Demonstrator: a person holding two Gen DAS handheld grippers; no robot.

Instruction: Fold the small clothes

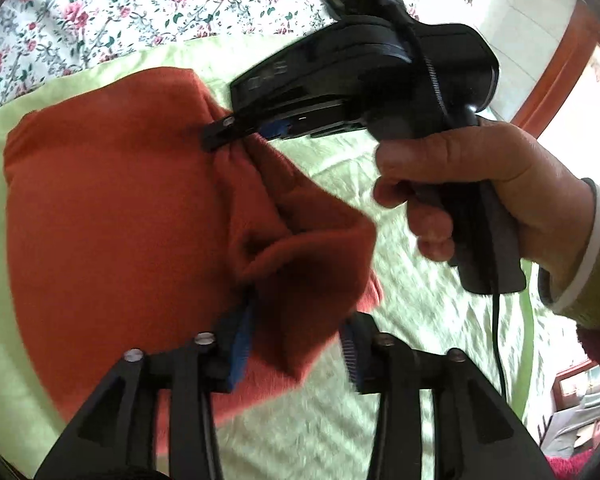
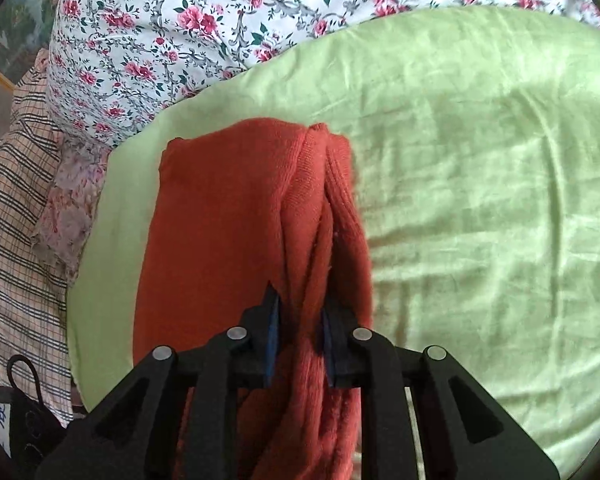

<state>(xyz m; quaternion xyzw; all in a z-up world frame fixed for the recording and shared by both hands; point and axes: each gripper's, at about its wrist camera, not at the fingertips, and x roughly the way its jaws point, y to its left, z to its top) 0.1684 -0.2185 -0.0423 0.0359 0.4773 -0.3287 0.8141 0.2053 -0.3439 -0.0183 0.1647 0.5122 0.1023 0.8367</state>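
Laying the fold down: my left gripper [image 1: 296,344] stands open around the orange sweater [image 1: 120,220], my right gripper [image 2: 300,336] pinches its edge narrowly; next, release and withdraw.

Left wrist camera: sits behind my left tongs [image 1: 296,344], looks steeply down, very near the rust-orange knitted garment [image 1: 112,216] on the pale green bed sheet [image 1: 400,360]. It faces across toward my right tongs [image 1: 220,136] and right hand [image 1: 480,188]. Right wrist camera: sits behind my right tongs [image 2: 300,340], also tilted steeply down and close, facing the white floral quilt [image 2: 188,20] at the far edge. Shared ground: garment, green sheet, floral quilt.
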